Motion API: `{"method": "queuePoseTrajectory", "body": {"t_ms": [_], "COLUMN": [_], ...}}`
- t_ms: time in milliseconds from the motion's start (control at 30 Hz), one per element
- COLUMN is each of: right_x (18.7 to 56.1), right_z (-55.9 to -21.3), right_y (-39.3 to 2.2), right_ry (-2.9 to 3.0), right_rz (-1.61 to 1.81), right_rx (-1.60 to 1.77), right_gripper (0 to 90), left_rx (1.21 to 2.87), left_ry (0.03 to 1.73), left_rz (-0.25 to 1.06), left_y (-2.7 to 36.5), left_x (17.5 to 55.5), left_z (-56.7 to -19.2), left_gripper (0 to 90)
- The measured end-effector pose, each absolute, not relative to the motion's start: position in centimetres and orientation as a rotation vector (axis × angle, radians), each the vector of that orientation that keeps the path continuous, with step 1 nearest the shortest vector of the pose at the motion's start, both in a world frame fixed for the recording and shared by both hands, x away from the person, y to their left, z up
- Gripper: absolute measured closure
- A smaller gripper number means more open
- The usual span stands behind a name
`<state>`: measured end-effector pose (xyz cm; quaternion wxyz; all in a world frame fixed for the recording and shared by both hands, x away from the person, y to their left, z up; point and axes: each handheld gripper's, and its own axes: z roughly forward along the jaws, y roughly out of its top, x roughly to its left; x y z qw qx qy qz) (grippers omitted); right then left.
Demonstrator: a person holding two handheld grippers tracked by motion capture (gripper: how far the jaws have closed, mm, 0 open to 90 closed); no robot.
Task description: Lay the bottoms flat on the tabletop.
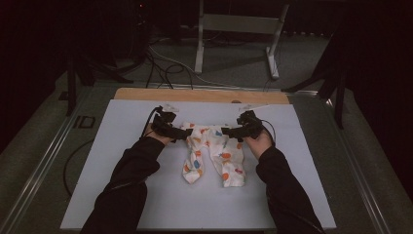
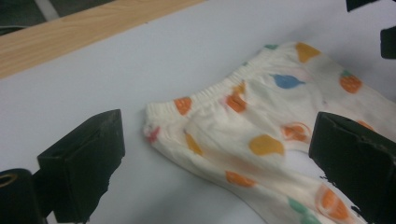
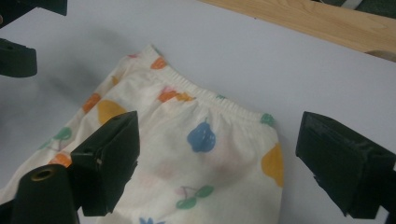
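With both sets of jaws standing wide and empty, the left hand-held gripper [image 1: 181, 133] and right hand-held gripper [image 1: 228, 131] flank the waistband corners of the fruit-print baby trousers [image 1: 213, 153]; these lie flat on the white tabletop [image 1: 292, 195], waistband far, legs toward the person; laying-out seems finished; folding likely needs a fresh grasp.

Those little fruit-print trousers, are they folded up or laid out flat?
Laid out flat: the trousers lie spread on the white board, waistband straight and both legs apart, pointing toward the person.
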<state>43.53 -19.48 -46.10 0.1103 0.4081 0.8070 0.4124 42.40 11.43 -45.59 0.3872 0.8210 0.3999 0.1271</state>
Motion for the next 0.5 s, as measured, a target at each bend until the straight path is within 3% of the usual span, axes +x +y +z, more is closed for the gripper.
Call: {"method": "queuePoseTrajectory", "body": {"t_ms": [500], "right_x": [39.1], "right_z": [-45.0], "right_y": [-20.1], "right_ry": [2.376], "right_rz": [1.277], "right_rx": [1.111], "right_gripper": [13.1], "left_rx": [2.079], "left_ry": [0.926], "left_rz": [0.281], "left_y": [12.6], "left_x": [38.5], "left_z": [-44.2], "left_gripper": [4.8]}}
